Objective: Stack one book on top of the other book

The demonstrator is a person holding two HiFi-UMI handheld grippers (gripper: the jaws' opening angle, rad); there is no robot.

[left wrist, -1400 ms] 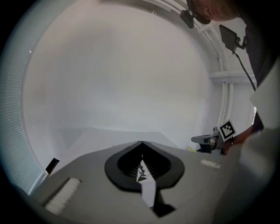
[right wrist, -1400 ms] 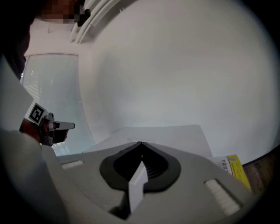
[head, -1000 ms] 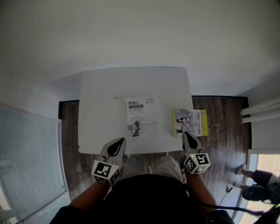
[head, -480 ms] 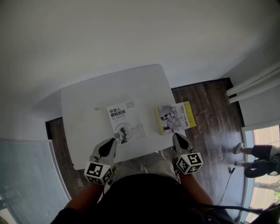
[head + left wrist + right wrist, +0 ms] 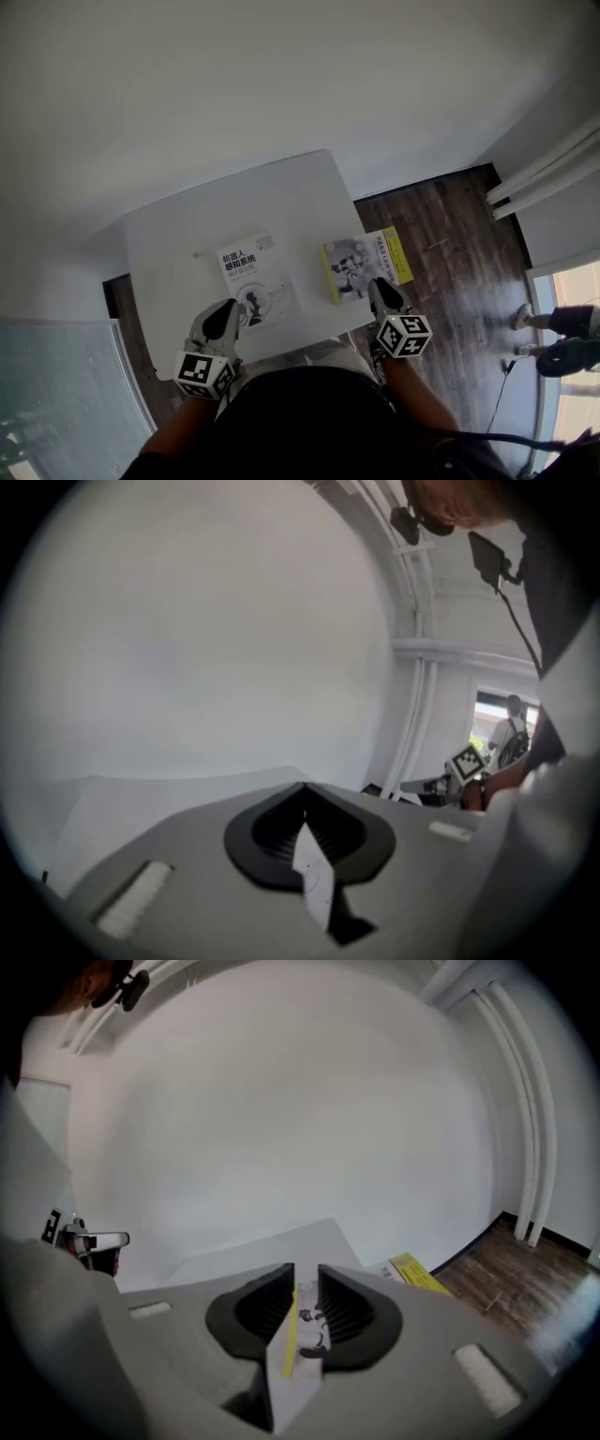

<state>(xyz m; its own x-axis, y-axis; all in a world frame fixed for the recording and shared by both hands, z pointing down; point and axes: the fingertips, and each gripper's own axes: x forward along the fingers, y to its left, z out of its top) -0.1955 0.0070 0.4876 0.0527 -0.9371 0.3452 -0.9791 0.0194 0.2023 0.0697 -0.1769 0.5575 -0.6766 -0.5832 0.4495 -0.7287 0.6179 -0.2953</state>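
A white table (image 5: 281,202) stands against the wall, with dark wooden floor (image 5: 441,234) to its right. Two books lie flat on it, side by side and apart. The white book (image 5: 255,286) sits toward the near middle of the table. The yellow-edged book (image 5: 361,265) lies at the right side, its far end sticking out over the table's edge above the floor.

The person stands at the near edge with a gripper in each hand, both pointing forward and a little downward. The left gripper (image 5: 232,311) has its tip at the near left corner of the white book; from where I stand I can't tell if it touches. In its own view the jaws of the left gripper (image 5: 302,789) meet at the tips, closed on nothing, with only a white sliver showing beneath them.

The right gripper (image 5: 376,287) is at the near edge of the yellow-edged book. Its jaws have just been opening and now stand a narrow slot apart (image 5: 306,1274). The book's cover and yellow stripe (image 5: 309,1321) show through that slot, but the pads do not press on it
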